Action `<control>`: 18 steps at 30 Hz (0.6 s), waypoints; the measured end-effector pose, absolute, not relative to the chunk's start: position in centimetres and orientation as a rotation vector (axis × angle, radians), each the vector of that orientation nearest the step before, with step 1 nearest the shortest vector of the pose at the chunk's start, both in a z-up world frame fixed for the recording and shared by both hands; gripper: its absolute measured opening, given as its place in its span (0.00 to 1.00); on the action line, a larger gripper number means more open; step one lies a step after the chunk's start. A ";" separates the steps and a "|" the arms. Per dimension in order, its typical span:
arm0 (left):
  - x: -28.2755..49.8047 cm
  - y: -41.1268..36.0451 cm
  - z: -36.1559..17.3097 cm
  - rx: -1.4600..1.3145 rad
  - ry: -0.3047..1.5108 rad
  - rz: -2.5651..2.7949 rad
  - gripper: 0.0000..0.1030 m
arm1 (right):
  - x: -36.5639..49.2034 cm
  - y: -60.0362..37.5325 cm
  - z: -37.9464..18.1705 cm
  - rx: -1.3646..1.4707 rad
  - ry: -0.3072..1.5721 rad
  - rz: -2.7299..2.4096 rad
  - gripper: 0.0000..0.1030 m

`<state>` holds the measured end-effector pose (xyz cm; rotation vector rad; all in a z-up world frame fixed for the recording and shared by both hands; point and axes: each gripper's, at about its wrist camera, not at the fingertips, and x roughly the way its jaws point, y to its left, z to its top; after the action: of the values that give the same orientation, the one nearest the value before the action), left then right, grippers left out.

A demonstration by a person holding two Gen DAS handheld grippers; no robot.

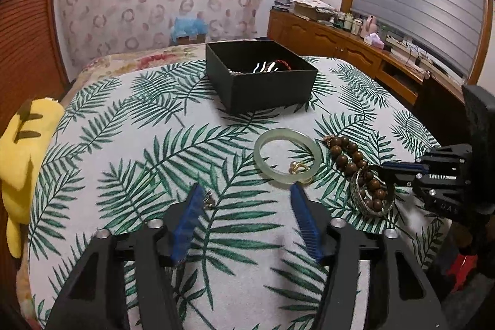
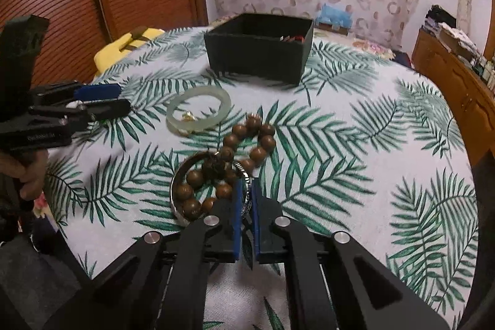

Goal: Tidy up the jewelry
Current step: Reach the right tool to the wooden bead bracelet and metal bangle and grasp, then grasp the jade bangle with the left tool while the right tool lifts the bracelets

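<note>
On the palm-leaf cloth [image 1: 154, 144] lies a pale green jade bangle [image 1: 287, 155] [image 2: 198, 110] with a small gold piece [image 1: 298, 167] inside it. Right of it, a brown wooden bead bracelet [image 1: 349, 156] [image 2: 247, 141] drapes partly into a silver bangle [image 1: 372, 194] [image 2: 178, 184]. My right gripper [image 2: 246, 190] [image 1: 383, 167] is shut on the silver bangle's near rim. My left gripper [image 1: 246, 187] [image 2: 123, 98] stands open just short of the jade bangle, nothing between its fingers. A small metal trinket [image 1: 209, 201] lies by its left fingertip. A black box [image 1: 261, 73] [image 2: 260, 51] behind holds several pieces.
A yellow plush toy [image 1: 24, 150] [image 2: 123, 48] sits at the table's left edge. A wooden cabinet [image 1: 340, 42] crowded with small items runs along the right wall under a window. A hand [image 2: 27, 172] holds the left gripper's handle.
</note>
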<state>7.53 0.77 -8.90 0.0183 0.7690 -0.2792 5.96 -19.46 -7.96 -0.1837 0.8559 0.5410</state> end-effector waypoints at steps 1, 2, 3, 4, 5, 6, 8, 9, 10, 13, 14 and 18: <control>7.7 0.6 -9.0 0.022 0.771 -0.285 0.63 | 5.9 -19.5 -7.6 -0.184 0.843 0.547 0.05; 8.0 0.4 -9.0 0.027 0.776 -0.293 0.64 | 5.9 -19.5 -7.4 -0.183 0.833 0.549 0.05; 8.3 0.1 -9.1 0.033 0.782 -0.297 0.64 | 5.9 -19.5 -7.0 -0.188 0.821 0.548 0.05; 8.7 -0.2 -9.3 0.044 0.788 -0.298 0.64 | 5.9 -19.6 -6.7 -0.190 0.807 0.547 0.05; 9.0 -0.4 -9.4 0.049 0.793 -0.301 0.64 | 6.0 -19.7 -6.4 -0.187 0.797 0.548 0.05; 9.3 -0.7 -9.5 0.054 0.800 -0.307 0.65 | 6.0 -19.8 -6.0 -0.178 0.783 0.547 0.05; 9.9 -1.2 -9.6 0.066 0.806 -0.318 0.72 | 6.2 -20.2 -5.4 -0.169 0.762 0.541 0.05; 10.1 -1.5 -9.6 0.072 0.806 -0.324 0.72 | 6.3 -20.4 -5.2 -0.166 0.755 0.539 0.05; 10.3 -1.9 -9.6 0.081 0.809 -0.334 0.72 | 6.4 -20.6 -4.8 -0.161 0.743 0.533 0.05; 10.8 -2.9 -9.7 0.100 0.818 -0.354 0.75 | 6.7 -21.3 -4.5 -0.158 0.729 0.512 0.05; 11.0 -3.2 -9.7 0.105 0.821 -0.358 0.75 | 6.8 -21.6 -4.4 -0.154 0.725 0.503 0.05; 11.9 -4.2 -10.2 0.118 0.848 -0.379 0.77 | 7.2 -22.8 -4.5 -0.139 0.730 0.483 0.05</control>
<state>11.88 -4.18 -10.24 0.1181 0.8485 -0.3791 7.18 -22.82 -4.51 -0.1393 0.7302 0.4832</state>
